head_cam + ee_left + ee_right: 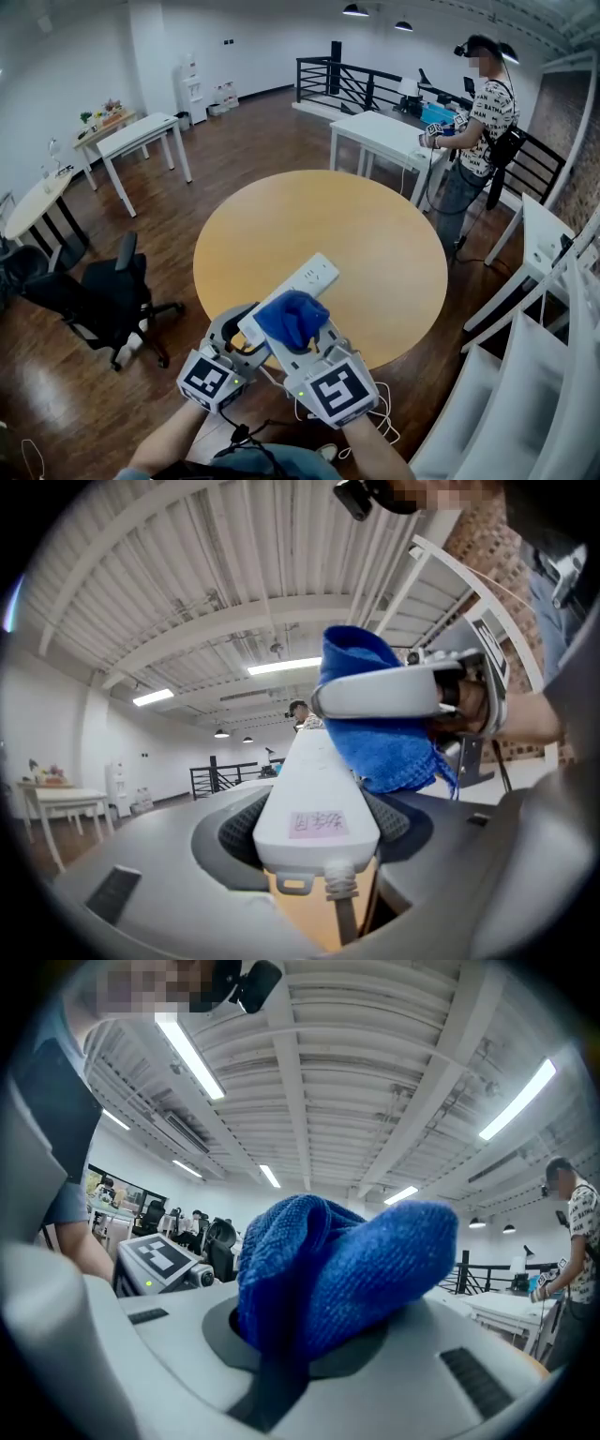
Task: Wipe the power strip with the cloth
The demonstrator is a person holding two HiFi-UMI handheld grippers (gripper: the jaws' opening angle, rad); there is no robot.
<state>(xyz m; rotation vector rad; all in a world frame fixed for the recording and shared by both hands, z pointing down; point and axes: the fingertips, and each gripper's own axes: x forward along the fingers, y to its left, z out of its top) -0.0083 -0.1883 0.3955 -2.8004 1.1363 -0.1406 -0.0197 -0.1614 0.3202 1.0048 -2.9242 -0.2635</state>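
Observation:
A white power strip [298, 285] is lifted off the round wooden table [375, 234], slanting up and away from me. My left gripper [246, 336] is shut on its near, cord end [319, 829]. A bunched blue cloth [292, 317] rests on the strip's near half, and my right gripper [302, 330] is shut on it. In the right gripper view the blue cloth [337, 1269] fills the space between the jaws. In the left gripper view the cloth [380, 733] hangs at the strip's right side, under the right gripper's grey finger [384, 691].
A black office chair [98, 291] stands left of the table. White tables [389, 136] and a person [478, 122] are beyond it. White stair railing [534, 319] runs down the right. A cable [281, 389] trails below the table's near edge.

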